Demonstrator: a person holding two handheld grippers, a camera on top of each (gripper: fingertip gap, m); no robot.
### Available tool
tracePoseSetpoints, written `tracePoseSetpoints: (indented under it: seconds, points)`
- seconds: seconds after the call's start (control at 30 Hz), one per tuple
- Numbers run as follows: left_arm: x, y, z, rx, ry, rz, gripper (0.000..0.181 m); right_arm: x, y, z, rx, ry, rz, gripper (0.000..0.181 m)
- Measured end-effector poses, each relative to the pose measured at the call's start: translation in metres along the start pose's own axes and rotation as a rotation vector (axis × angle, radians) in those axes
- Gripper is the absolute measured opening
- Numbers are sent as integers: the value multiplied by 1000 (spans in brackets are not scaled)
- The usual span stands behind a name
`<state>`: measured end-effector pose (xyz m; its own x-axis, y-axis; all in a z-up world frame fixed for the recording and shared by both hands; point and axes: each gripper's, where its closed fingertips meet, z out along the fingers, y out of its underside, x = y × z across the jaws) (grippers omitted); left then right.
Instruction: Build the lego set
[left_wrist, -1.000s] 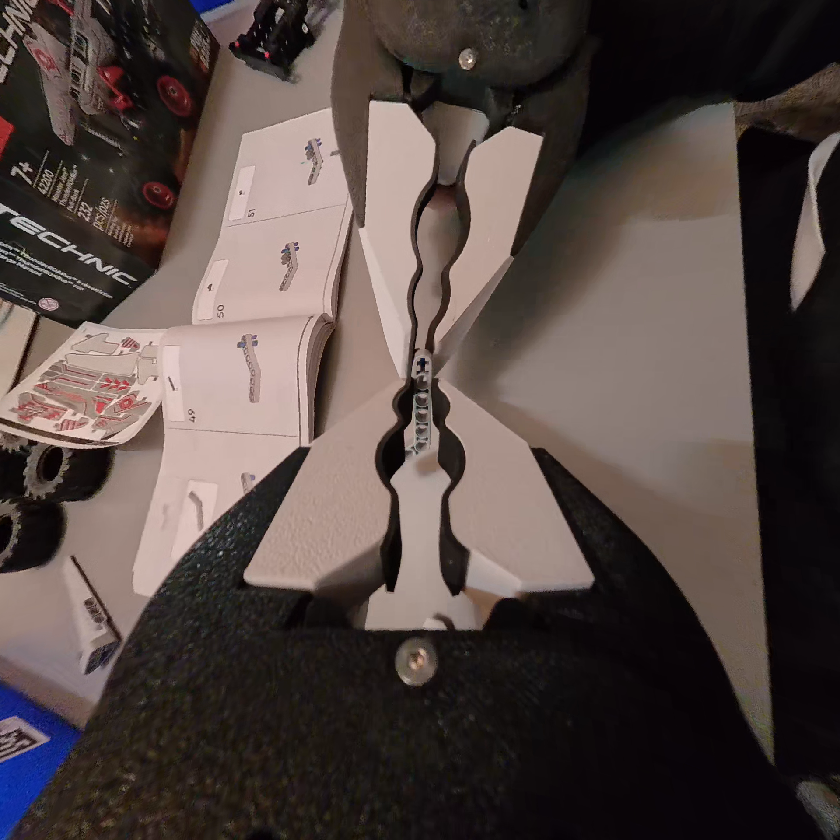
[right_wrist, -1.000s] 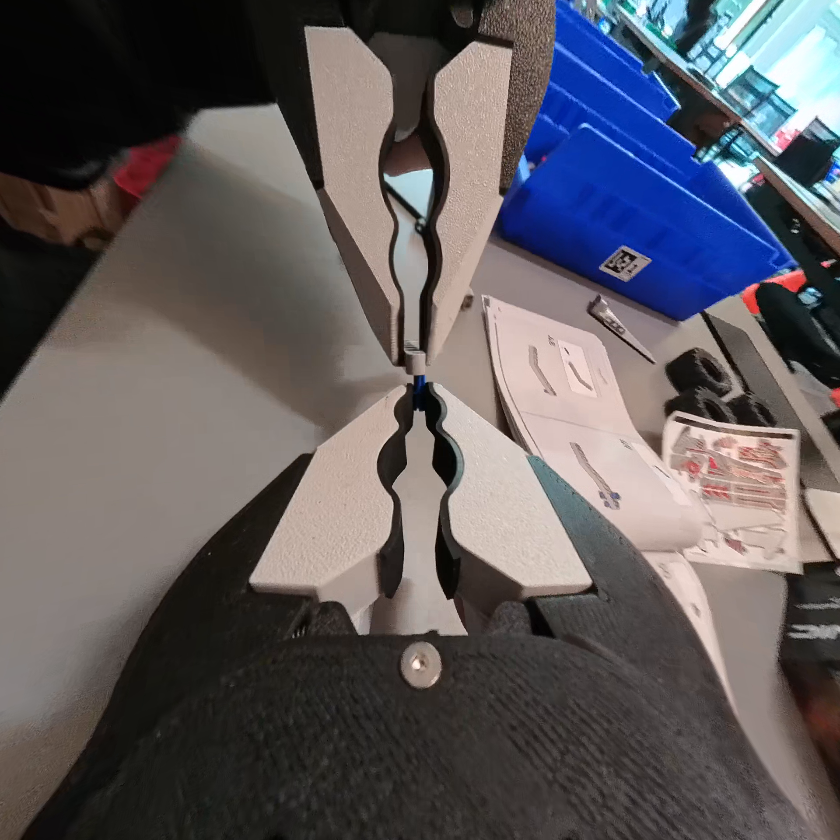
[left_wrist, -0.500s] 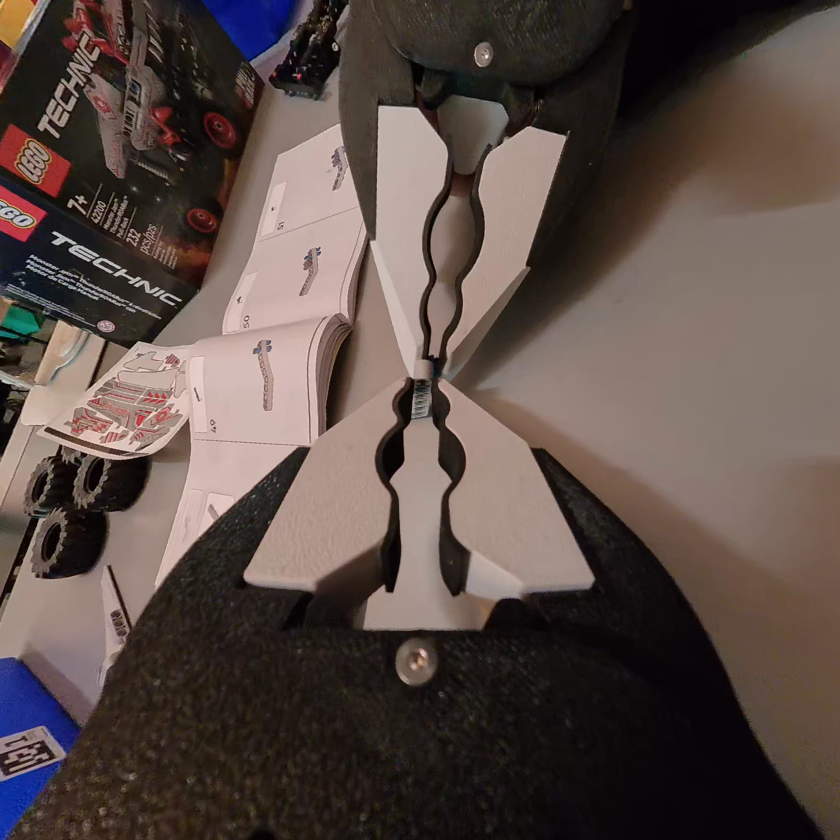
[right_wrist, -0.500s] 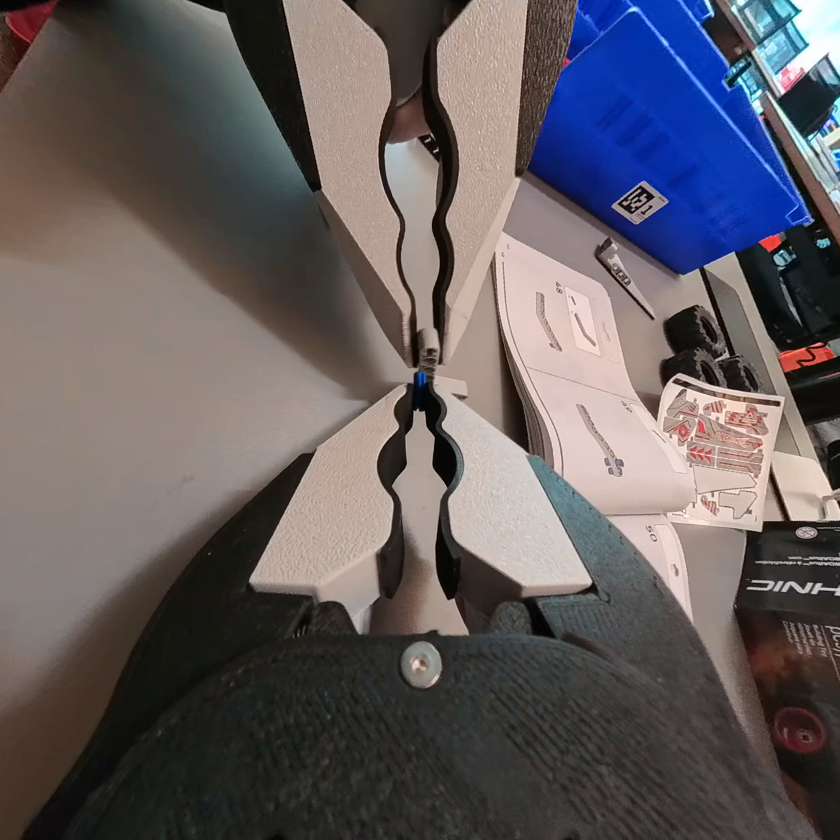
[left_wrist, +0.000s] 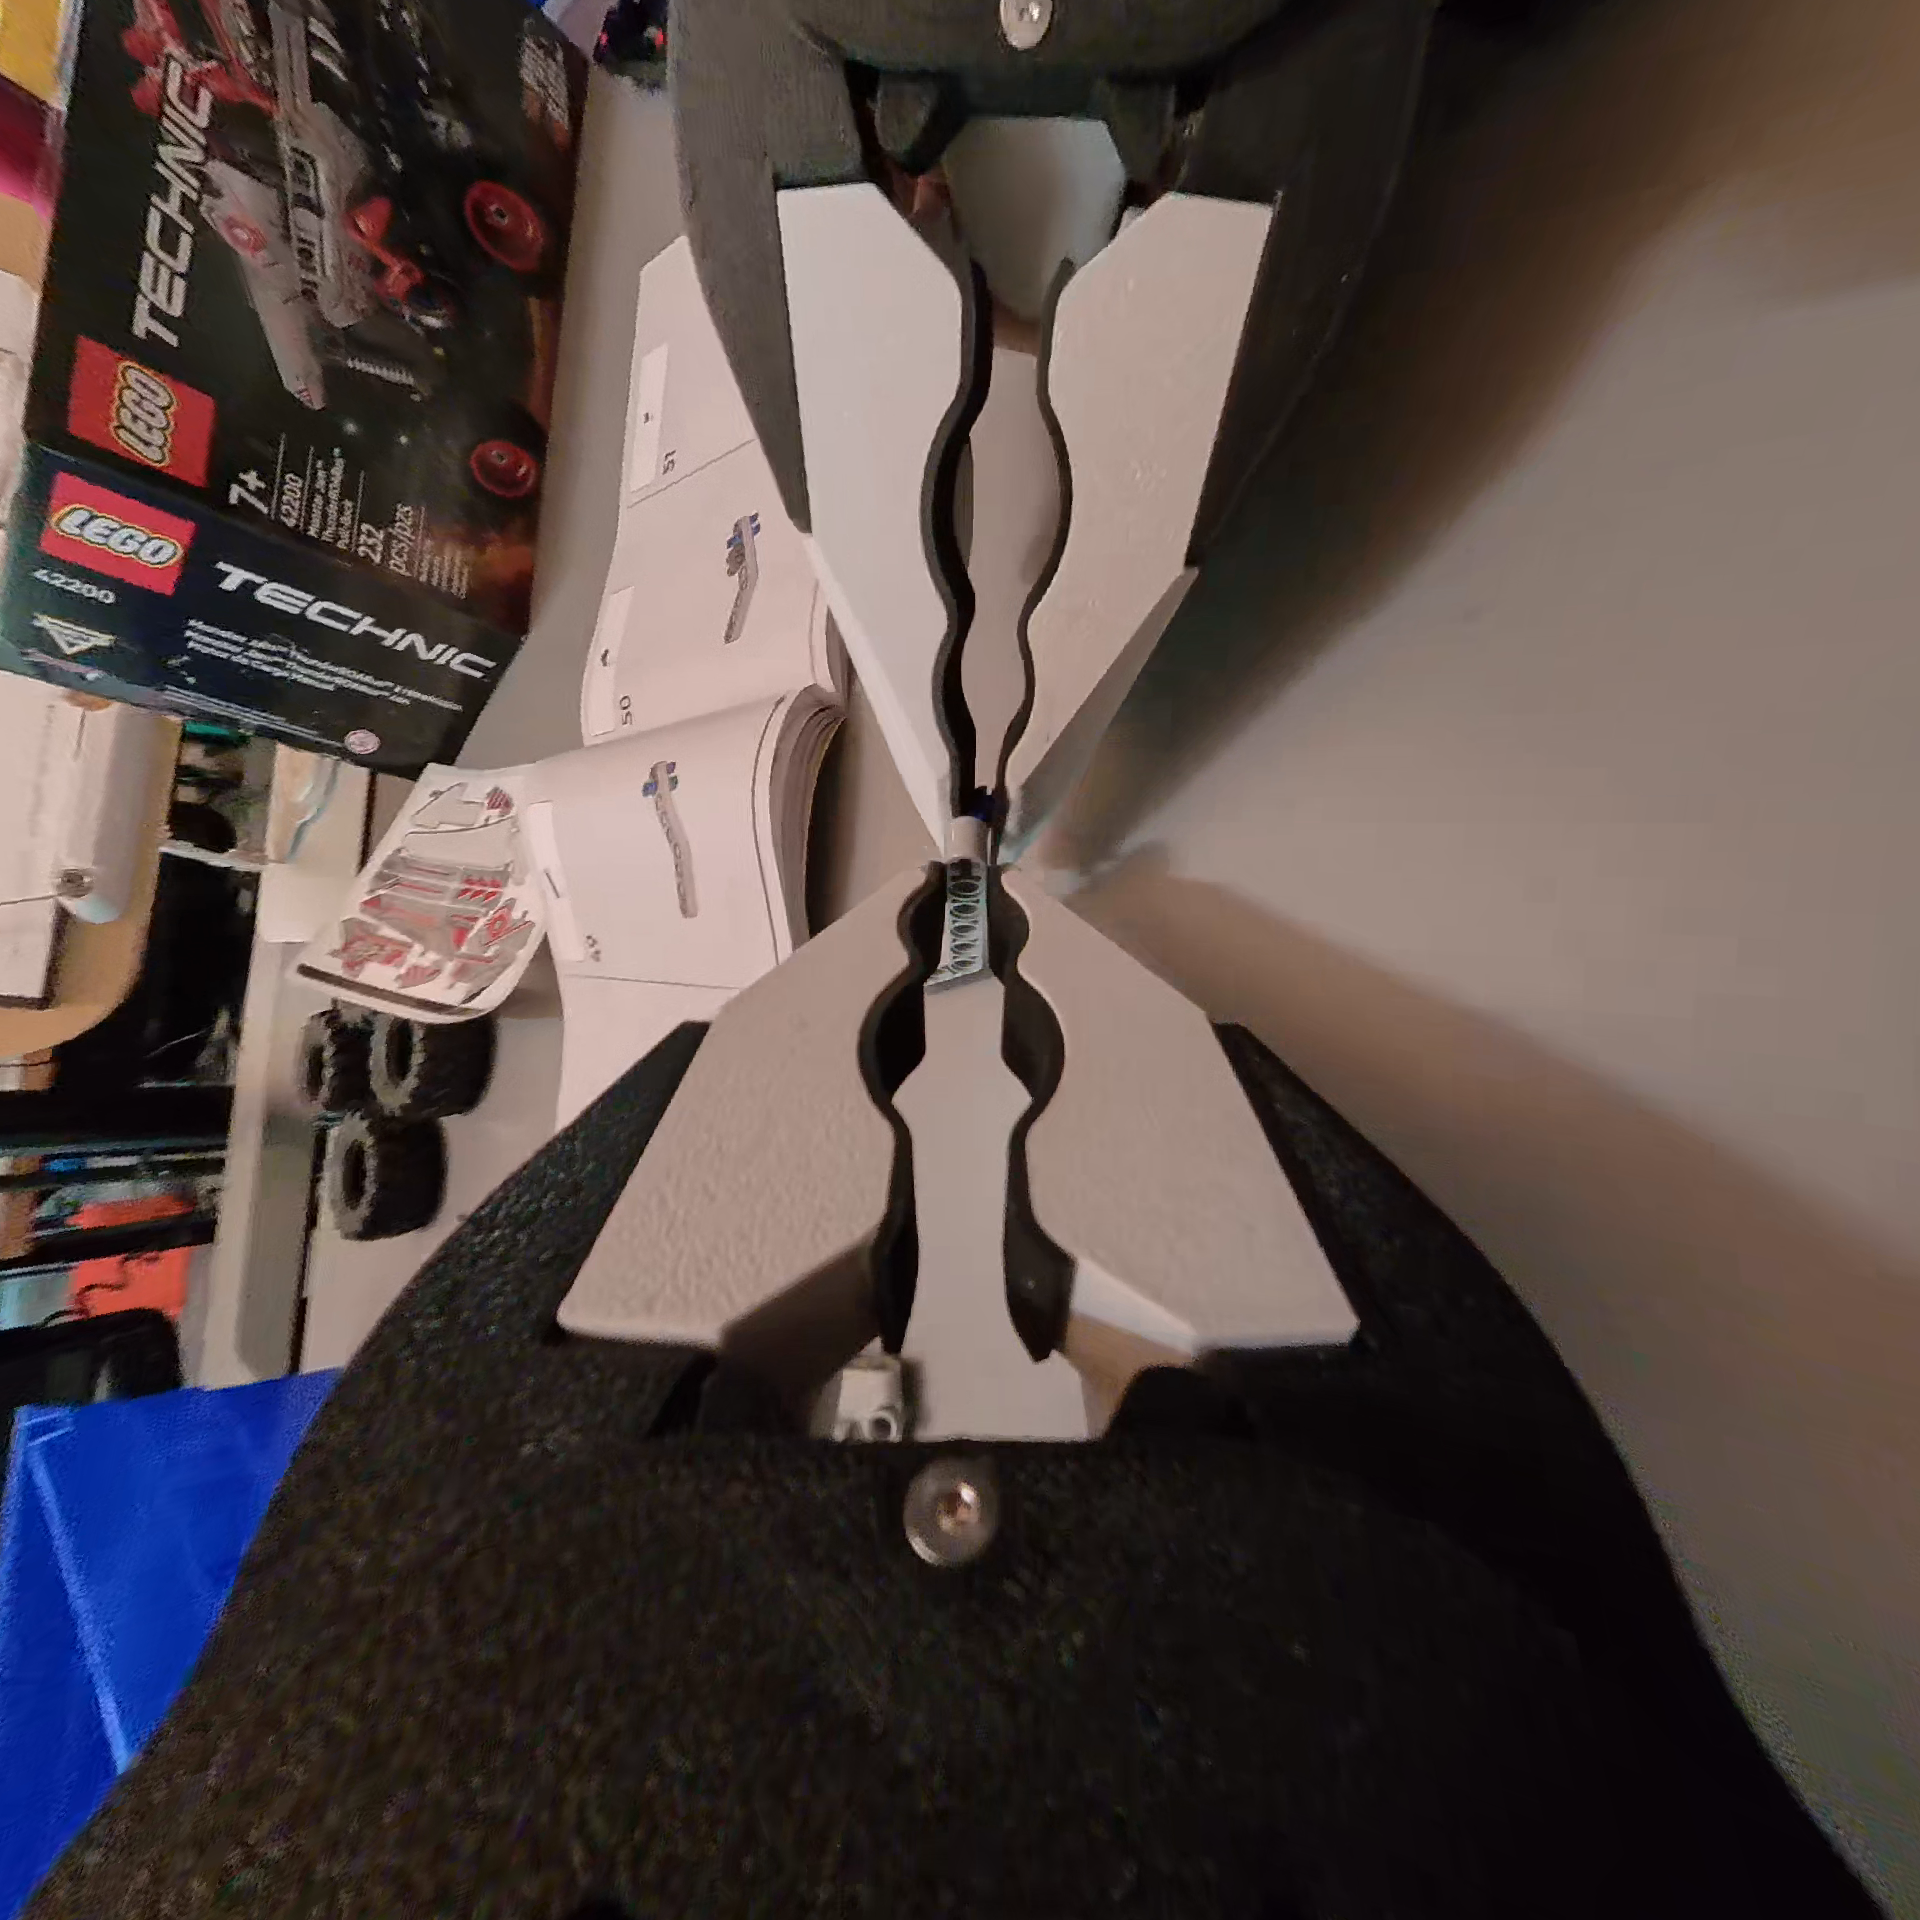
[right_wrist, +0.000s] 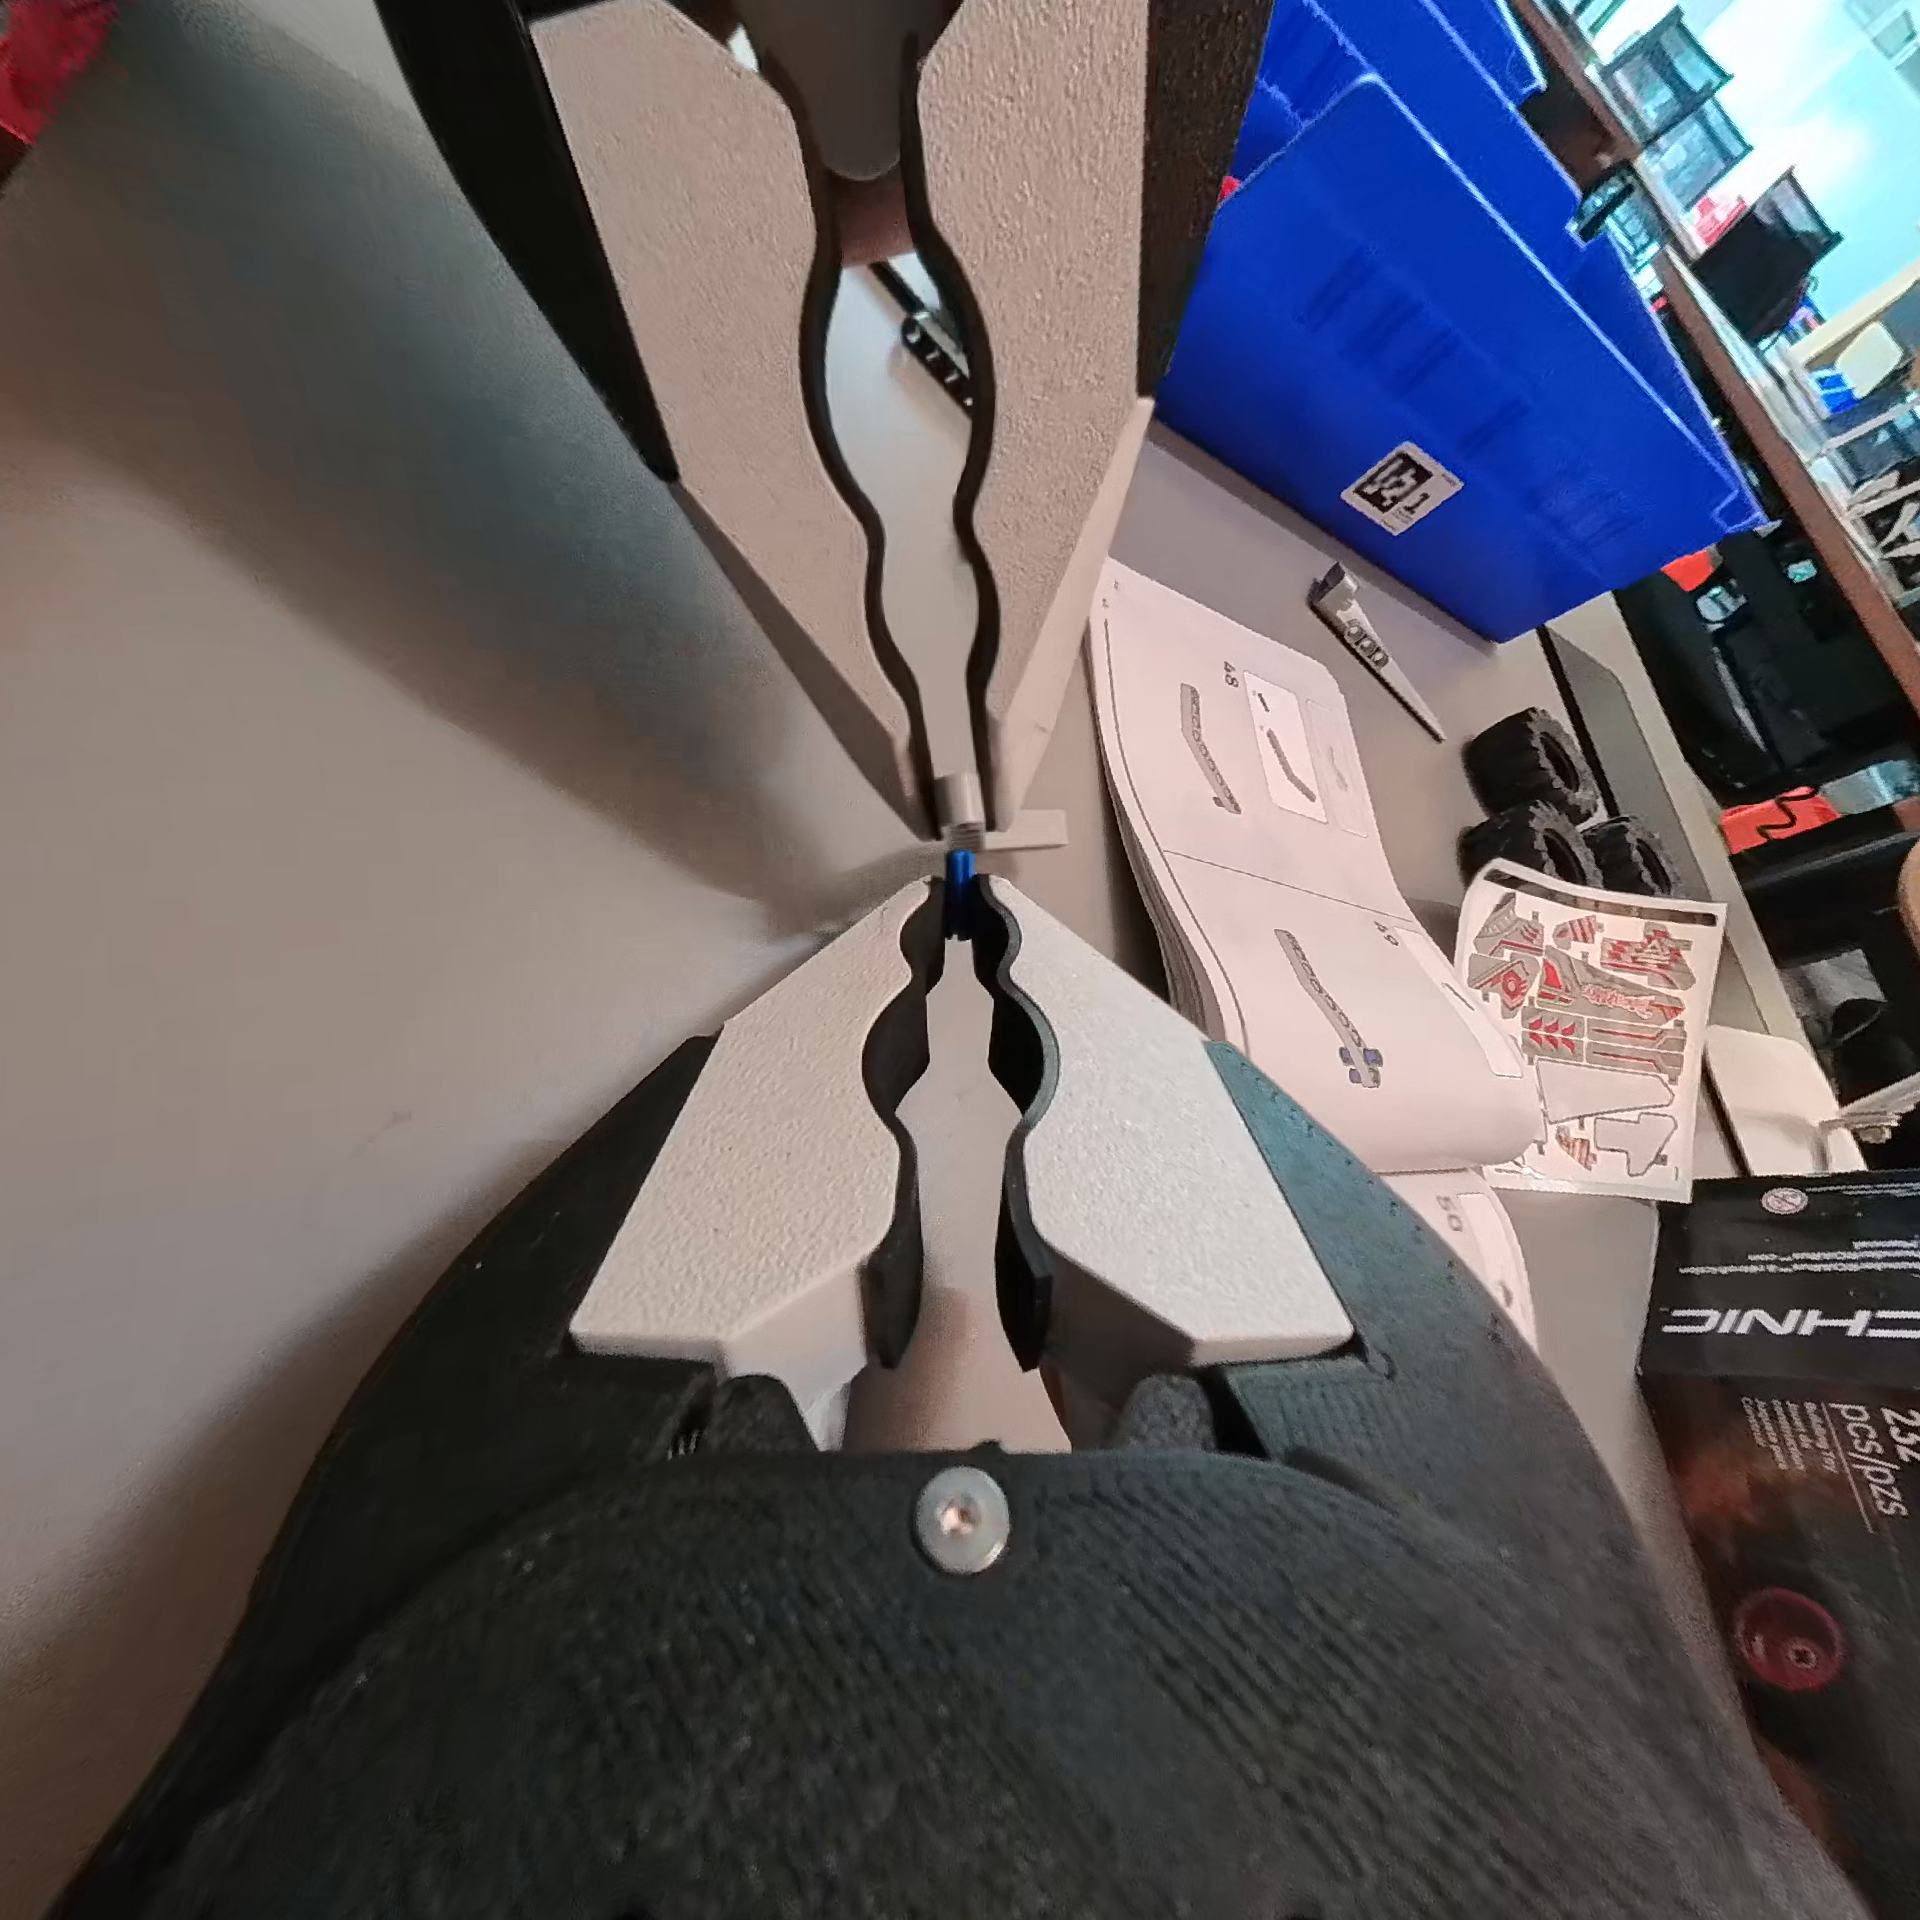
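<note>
Item: grey perforated beam (left_wrist: 964, 925), pinched edge-on between the tips of the left gripper (left_wrist: 961, 894), held above the grey table (left_wrist: 1507, 727). Jaws drawn narrow onto it.

Item: blue pin (right_wrist: 958, 891), nipped at the very tips of the right gripper (right_wrist: 958, 914), jaws likewise narrow. In the right wrist view the pin is met end-on with the beam's end; whether it is seated cannot be told.

Progress, as judged: one pin-to-beam joint is in hand; the build appears far from complete. Four black tyres (right_wrist: 1527, 769) are left loose, the sticker sheet (right_wrist: 1579, 1039) is unused, and a small dark sub-assembly (right_wrist: 935, 343) is glimpsed beyond the left gripper's fingers. The instruction booklet (left_wrist: 675, 862) is laid open mid-way.

Surroundings: set box (left_wrist: 270, 343) at the table's far edge in the left wrist view; blue bins (right_wrist: 1455, 343) with a square marker tag; a small grey wedge part (right_wrist: 1371, 665) near the bins; a pale connector piece (left_wrist: 868, 1397) is seen below the left gripper's body.

Obstructions: none is seen between the two grippers. The joint is largely hidden by the fingertips themselves, so alignment is hard to verify.
</note>
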<state>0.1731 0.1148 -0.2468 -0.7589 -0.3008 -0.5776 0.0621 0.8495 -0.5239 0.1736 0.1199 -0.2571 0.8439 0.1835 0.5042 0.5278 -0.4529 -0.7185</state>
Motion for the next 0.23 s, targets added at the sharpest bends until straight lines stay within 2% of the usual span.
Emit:
tracePoseSetpoints:
  seconds: [0.13, 0.23]
  points:
    - [-1, 9, 2, -108, -30, 77, 5, 2, 1, 2, -30, 39, -43, 3]
    - [-3, 8, 5, -119, -55, 90, 6, 2, 3, 3, -60, 57, -59, 4]
